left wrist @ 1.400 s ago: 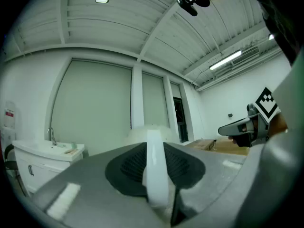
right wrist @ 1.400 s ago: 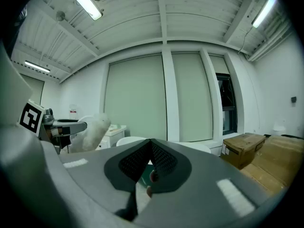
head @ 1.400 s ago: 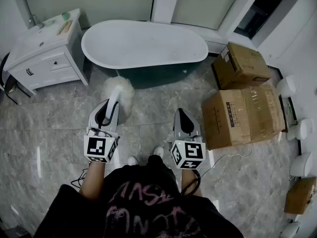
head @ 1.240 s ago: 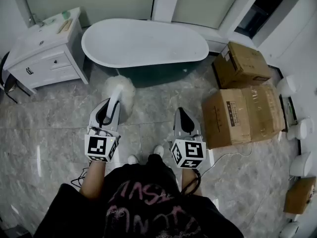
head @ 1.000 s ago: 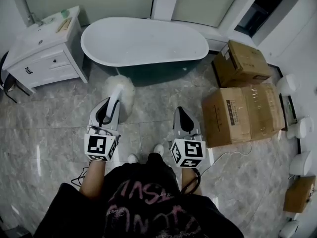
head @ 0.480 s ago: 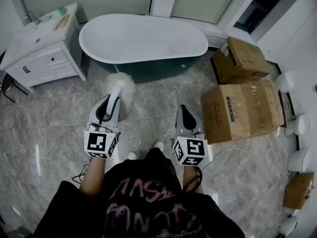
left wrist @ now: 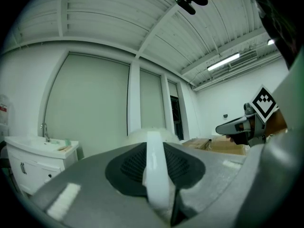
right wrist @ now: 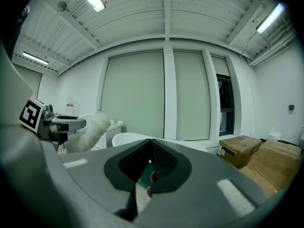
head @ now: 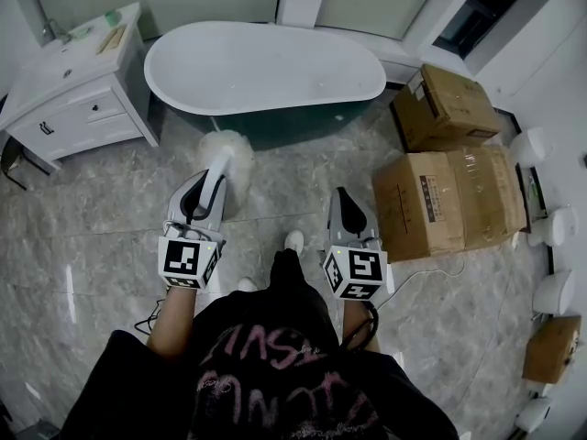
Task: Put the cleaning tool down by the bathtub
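The cleaning tool is a fluffy white duster (head: 227, 147) on a white handle (left wrist: 155, 167). My left gripper (head: 213, 174) is shut on that handle, and the fluffy head sticks out ahead of it, over the floor just short of the bathtub (head: 263, 68). In the right gripper view the duster (right wrist: 90, 130) shows at the left with the tub (right wrist: 137, 139) behind. My right gripper (head: 342, 198) is level with the left one, to its right, with its jaws closed and nothing between them. The tub is white inside with a dark outer wall.
A white vanity with a sink (head: 71, 81) stands left of the tub. Cardboard boxes (head: 448, 200) are stacked on the right, with white fixtures (head: 530, 147) along the right wall. Grey marble floor (head: 92, 209) lies between me and the tub. A white cable (head: 431, 273) trails by the boxes.
I have stepped slightly toward the tub; one foot has come forward. Both grippers keep their pose, and the duster stays in the left one.
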A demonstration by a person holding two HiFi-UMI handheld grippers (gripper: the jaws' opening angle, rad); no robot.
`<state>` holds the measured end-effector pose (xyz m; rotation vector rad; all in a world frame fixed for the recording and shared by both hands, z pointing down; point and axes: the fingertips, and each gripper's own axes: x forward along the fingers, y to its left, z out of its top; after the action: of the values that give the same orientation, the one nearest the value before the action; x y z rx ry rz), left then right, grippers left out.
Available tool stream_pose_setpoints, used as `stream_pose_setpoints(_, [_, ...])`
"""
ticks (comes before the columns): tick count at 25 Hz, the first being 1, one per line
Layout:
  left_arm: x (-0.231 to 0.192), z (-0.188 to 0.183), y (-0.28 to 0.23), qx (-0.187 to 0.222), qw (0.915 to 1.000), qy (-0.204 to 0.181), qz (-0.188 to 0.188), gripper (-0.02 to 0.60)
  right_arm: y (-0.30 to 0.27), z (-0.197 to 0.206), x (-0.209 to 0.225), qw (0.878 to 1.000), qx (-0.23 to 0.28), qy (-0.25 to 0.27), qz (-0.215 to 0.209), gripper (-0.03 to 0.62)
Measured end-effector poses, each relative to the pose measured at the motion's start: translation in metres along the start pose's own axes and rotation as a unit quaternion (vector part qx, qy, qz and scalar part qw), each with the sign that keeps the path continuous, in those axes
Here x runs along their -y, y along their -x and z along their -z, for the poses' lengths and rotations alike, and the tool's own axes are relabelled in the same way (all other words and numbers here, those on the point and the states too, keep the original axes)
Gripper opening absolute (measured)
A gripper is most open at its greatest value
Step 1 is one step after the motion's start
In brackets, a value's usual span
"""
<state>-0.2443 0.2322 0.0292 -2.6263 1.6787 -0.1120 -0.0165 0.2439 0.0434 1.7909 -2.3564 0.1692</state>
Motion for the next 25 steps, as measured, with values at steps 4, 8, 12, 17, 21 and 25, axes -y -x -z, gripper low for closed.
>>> stream_pose_setpoints(4, [-0.004,0.003,-0.011,0.0,1.0,-0.002,-0.002,0.086,-0.014,0.005,0.004,1.0,-0.004,-0.002,-0.005,0.014])
stream_pose_setpoints(8, [-0.009,0.009,-0.026,-0.014,0.9999,0.001,-0.007,0.086,-0.032,0.008,0.011,1.0,-0.009,-0.007,-0.009,0.014])
stream_pose_setpoints(12, [-0.012,0.017,-0.047,-0.025,0.9997,-0.004,-0.007,0.086,-0.054,0.016,0.02,1.0,-0.021,-0.012,-0.015,0.014])
stream_pose_setpoints(17, [-0.012,0.031,-0.077,-0.05,0.9987,-0.005,-0.003,0.086,-0.083,0.027,0.038,0.999,-0.038,-0.025,-0.015,0.014])
stream_pose_setpoints(21, [-0.012,0.046,-0.108,-0.069,0.9976,-0.001,-0.002,0.086,-0.109,0.038,0.058,0.998,-0.053,-0.036,-0.016,0.014])
stream_pose_setpoints(25, [-0.008,0.056,-0.147,-0.079,0.9968,-0.005,0.004,0.086,-0.14,0.049,0.086,0.996,-0.068,-0.046,-0.014,0.014])
